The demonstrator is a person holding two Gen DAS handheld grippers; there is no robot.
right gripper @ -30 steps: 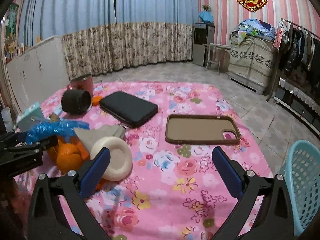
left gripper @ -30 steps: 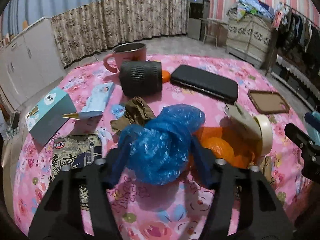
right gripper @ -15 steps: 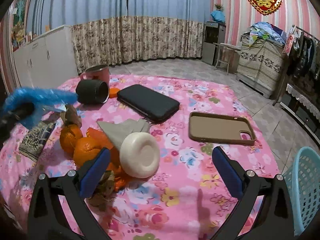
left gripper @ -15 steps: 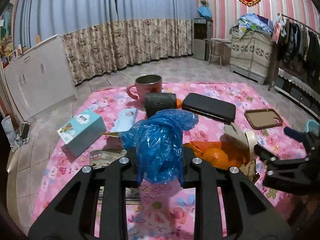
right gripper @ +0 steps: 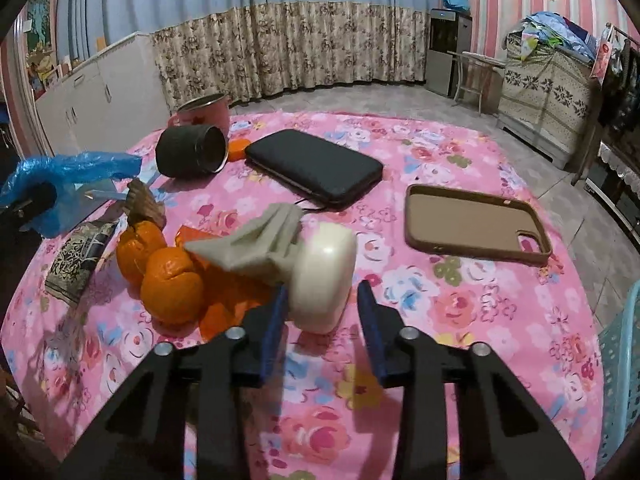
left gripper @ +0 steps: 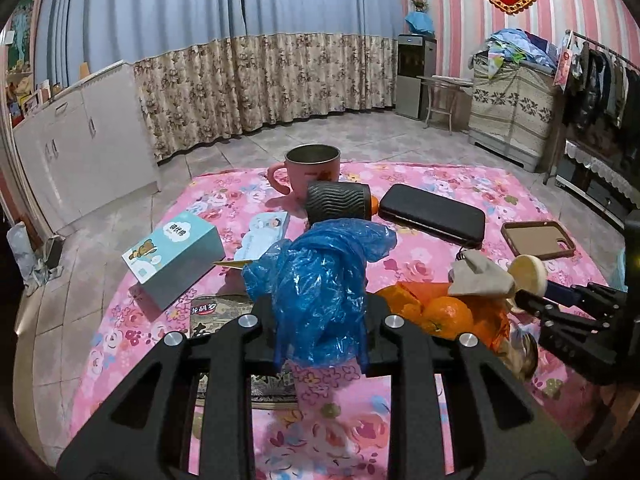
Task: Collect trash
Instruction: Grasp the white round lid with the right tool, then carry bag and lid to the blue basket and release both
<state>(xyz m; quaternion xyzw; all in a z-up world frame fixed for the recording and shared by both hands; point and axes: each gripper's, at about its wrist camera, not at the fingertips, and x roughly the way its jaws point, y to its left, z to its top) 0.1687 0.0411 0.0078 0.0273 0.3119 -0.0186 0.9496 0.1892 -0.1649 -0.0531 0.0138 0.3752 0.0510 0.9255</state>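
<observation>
Our left tongs (left gripper: 320, 332) are clamped on a crumpled blue plastic bag (left gripper: 320, 280), which stands up between the pads, lifted clear of the surface (left gripper: 420, 188) with its pink floral cloth. Our right tongs (right gripper: 322, 316) have just been closing and now stand narrow around the near edge of a cream round tape roll (right gripper: 322, 280); the left pad lies against it, while a gap shows beside the right pad. Whether the roll is gripped we cannot tell. A beige rag (right gripper: 256, 248) drapes over the roll's left side. Just left lie oranges (right gripper: 172, 284) on orange wrapping. Farther off: a black ribbed cylinder (right gripper: 190, 156) on its side, a pink mug (right gripper: 206, 114) behind it, a black case (right gripper: 316, 168) at centre, a brown phone case (right gripper: 476, 220) to the right. A teal box (left gripper: 174, 258) sits at far left. A light-blue basket (right gripper: 620, 380) stands off the right edge.
</observation>
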